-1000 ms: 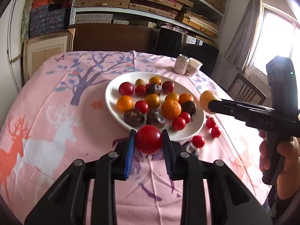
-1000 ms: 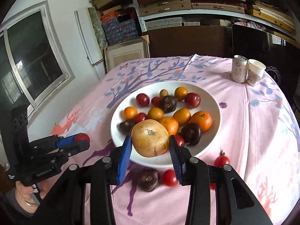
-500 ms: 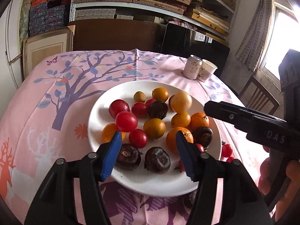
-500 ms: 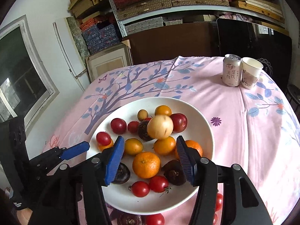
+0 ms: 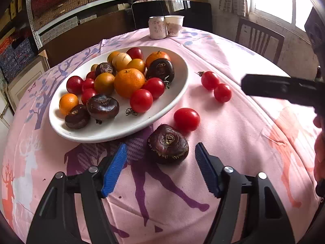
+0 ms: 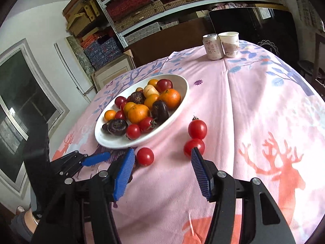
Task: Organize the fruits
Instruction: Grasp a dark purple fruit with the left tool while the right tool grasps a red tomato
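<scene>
Two sets of blue-padded jaws stand apart, and neither clamps anything. The left gripper (image 5: 160, 168) has just been opening further; a dark brown, wrinkled round fruit (image 5: 168, 144) lies on the cloth between its fingers, nearer the tips, with clear gaps to both pads. Just beyond that fruit, at about one o'clock from it, sits a glossy red cherry tomato (image 5: 186, 119), close beside it.

The right gripper (image 6: 162, 166) also holds nothing; only cloth shows between its pads. That same red tomato (image 6: 145, 156) lies just past its left fingertip, while a pair of red tomatoes touching each other (image 6: 196, 137) sits at the tip of its right finger, the nearer one partly hidden behind the pad.

At eleven o'clock from both grippers rests the oval white ceramic plate (image 5: 178, 93), heaped with orange mandarins (image 5: 129, 82), red tomatoes, dark brown fruits and one pale yellow fruit (image 5: 121, 60). Everything stands on a pink tablecloth printed with deer and trees (image 5: 233, 146).

At twelve o'clock, near the far table edge, a pale drink can (image 5: 156, 27) and a white paper cup (image 5: 174, 25) stand side by side, touching. A wooden chair (image 5: 259, 38) stands at two o'clock beyond the table.
</scene>
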### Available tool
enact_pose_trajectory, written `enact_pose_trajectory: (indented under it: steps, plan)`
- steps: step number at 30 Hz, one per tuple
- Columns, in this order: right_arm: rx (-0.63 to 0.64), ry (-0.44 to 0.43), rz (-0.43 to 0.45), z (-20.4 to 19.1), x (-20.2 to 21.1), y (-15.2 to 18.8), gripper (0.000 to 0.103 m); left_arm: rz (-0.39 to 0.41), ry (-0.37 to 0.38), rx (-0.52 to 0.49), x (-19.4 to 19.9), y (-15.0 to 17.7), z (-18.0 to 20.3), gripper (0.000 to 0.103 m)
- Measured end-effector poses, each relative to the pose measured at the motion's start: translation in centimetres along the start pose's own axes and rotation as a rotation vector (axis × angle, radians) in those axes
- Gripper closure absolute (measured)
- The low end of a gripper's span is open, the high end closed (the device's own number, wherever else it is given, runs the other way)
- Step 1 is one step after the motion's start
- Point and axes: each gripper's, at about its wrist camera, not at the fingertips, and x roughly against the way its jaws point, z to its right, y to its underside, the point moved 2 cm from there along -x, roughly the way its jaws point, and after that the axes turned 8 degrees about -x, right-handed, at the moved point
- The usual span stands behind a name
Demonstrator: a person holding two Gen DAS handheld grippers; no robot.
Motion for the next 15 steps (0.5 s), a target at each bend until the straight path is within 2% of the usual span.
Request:
enact_pose_trajectory:
  steps: [1,2,3,4,10,15]
  plan:
    - [0.008,0.008,-0.007,0.1,0.0,0.3,0.045,-0.015,0.014,0.019,-0.6,0.0,-0.2,0.040]
    - [0.014,0.015,-0.013,0.1,0.1,0.5,0.045,-0.027,0.041,0.040,-1.0,-0.1,-0.4,0.050]
    - [0.020,0.022,-0.018,0.1,0.1,0.7,0.045,-0.023,0.070,0.060,-1.1,-0.1,-0.7,0.053]
    - [0.027,0.026,-0.022,0.0,0.1,0.8,0.045,-0.010,0.078,0.065,-1.0,-0.2,-0.8,0.060]
    - [0.138,0.059,-0.073,-1.8,-1.4,1.6,0.045,0.075,0.067,0.047,1.5,0.4,-0.7,0.060]
    - [0.270,0.114,-0.118,-4.7,-4.2,2.4,0.048,0.204,0.035,0.138,5.4,0.1,-3.4,0.060]
